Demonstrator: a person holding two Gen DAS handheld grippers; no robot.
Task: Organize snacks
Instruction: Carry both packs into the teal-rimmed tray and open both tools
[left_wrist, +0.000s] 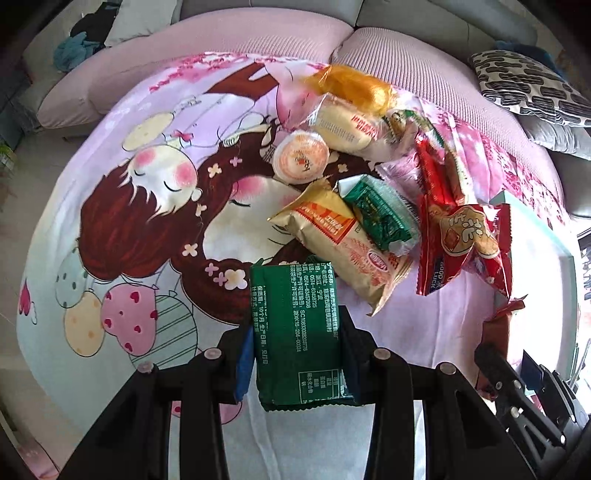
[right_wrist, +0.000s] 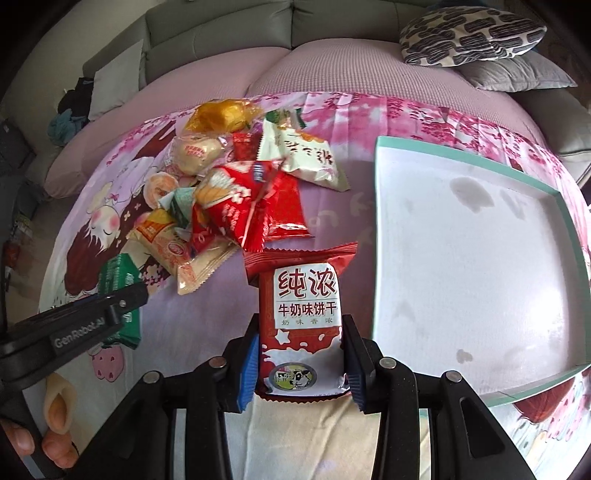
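Observation:
My left gripper (left_wrist: 297, 354) is shut on a green snack packet (left_wrist: 297, 328), held above the cartoon-print cloth (left_wrist: 147, 192); the packet also shows in the right wrist view (right_wrist: 120, 280). My right gripper (right_wrist: 301, 363) is shut on a red-and-white milk biscuit packet (right_wrist: 301, 321), just left of the white tray with a teal rim (right_wrist: 380, 236). A pile of snacks (left_wrist: 369, 184) lies on the cloth beyond the left gripper: a gold packet (left_wrist: 332, 229), a small green packet (left_wrist: 384, 214), red packets (left_wrist: 461, 236), a round cup (left_wrist: 301, 158). The pile also shows in the right wrist view (right_wrist: 236, 177).
A pink sofa cushion (left_wrist: 258, 33) runs behind the cloth. A black-and-white patterned pillow (right_wrist: 469, 31) lies at the back right. The tray's edge shows at right in the left wrist view (left_wrist: 546, 229). The left gripper's body (right_wrist: 74, 325) stands left of my right gripper.

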